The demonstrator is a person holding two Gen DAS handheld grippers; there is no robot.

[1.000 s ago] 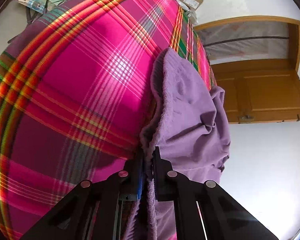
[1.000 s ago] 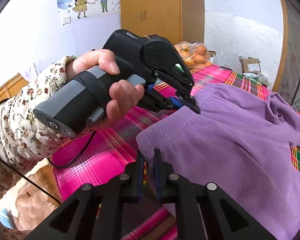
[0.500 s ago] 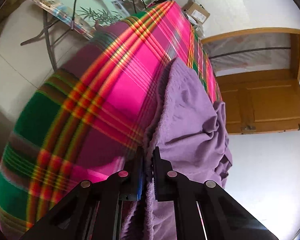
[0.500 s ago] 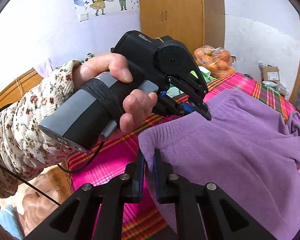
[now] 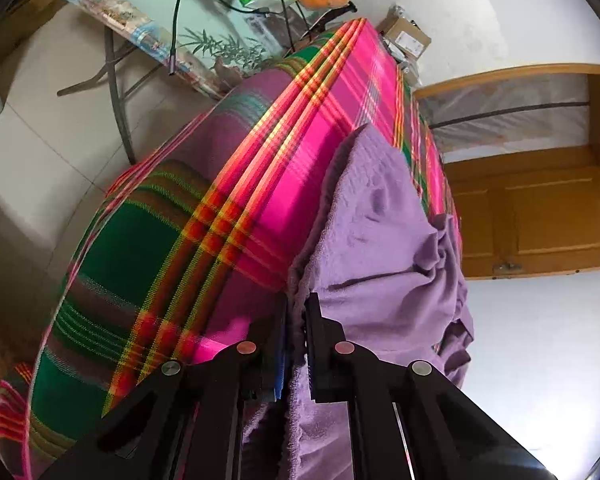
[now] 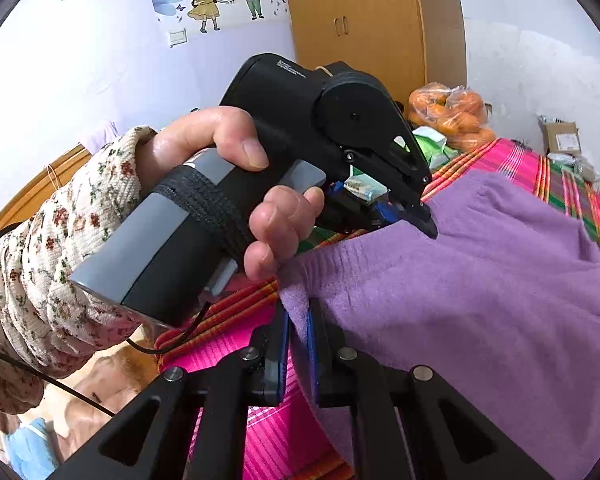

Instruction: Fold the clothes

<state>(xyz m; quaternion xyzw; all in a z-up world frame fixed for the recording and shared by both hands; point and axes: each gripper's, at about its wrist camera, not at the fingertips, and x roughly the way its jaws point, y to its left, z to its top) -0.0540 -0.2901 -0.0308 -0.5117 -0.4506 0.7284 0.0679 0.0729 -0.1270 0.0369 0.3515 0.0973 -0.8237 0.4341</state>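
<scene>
Now the left hand [image 6: 236,184], in a floral sleeve [image 6: 48,264], wraps the left gripper [image 6: 420,220] handle, angled down onto the purple garment [image 6: 480,280] lying on the plaid blanket [image 5: 148,264]. Its jaws are pinched tight on the garment's edge. Meanwhile the right gripper [image 6: 298,344] clamps the nearest corner. The garment's far end bunches up, hard to read.

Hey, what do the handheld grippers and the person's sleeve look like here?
Each tool has black angular fingers on black linkage arms with round silver pivot bolts, and blue inner pads. The left gripper, seen from the right wrist view, has a black body with small white lettering, a grey handle wrapped by a black strap, and a thin black cable. The sleeve is cream knit with small flowers.
</scene>
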